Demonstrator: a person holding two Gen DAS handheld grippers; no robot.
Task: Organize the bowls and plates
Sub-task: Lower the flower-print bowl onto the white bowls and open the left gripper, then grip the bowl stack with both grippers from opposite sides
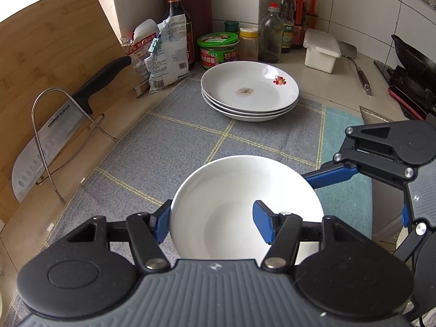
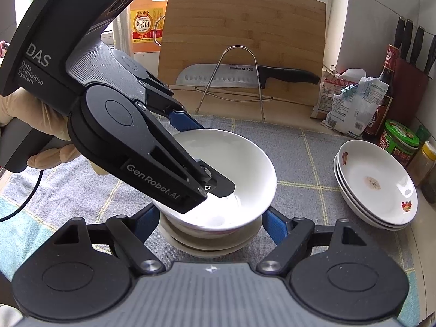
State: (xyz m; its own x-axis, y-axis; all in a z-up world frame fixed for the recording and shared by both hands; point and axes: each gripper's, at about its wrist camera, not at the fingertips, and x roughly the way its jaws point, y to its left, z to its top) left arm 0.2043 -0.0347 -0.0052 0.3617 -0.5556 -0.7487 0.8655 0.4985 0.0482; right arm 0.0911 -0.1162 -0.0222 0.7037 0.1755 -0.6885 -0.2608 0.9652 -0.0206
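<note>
My left gripper point(image 1: 214, 224) is shut on the rim of a white bowl point(image 1: 245, 204), one finger inside and one outside. In the right wrist view that bowl point(image 2: 245, 174) sits tilted on a stack of bowls point(image 2: 212, 241), with the left gripper point(image 2: 190, 163) reaching into it. My right gripper point(image 2: 211, 223) is open, its blue fingers on either side of the bowl stack; it also shows in the left wrist view point(image 1: 340, 174). A stack of three white plates point(image 1: 249, 91) with a flower print stands farther back on the mat, also seen in the right wrist view point(image 2: 377, 184).
A grey checked mat point(image 1: 169, 147) covers the counter. A knife point(image 1: 54, 130) rests in a wire rack against a bamboo board point(image 1: 49, 62). Sauce bottles point(image 1: 291, 21), jars, snack bags point(image 1: 160, 54) and a white box point(image 1: 321, 50) line the back wall. A wok point(image 1: 408, 54) stands right.
</note>
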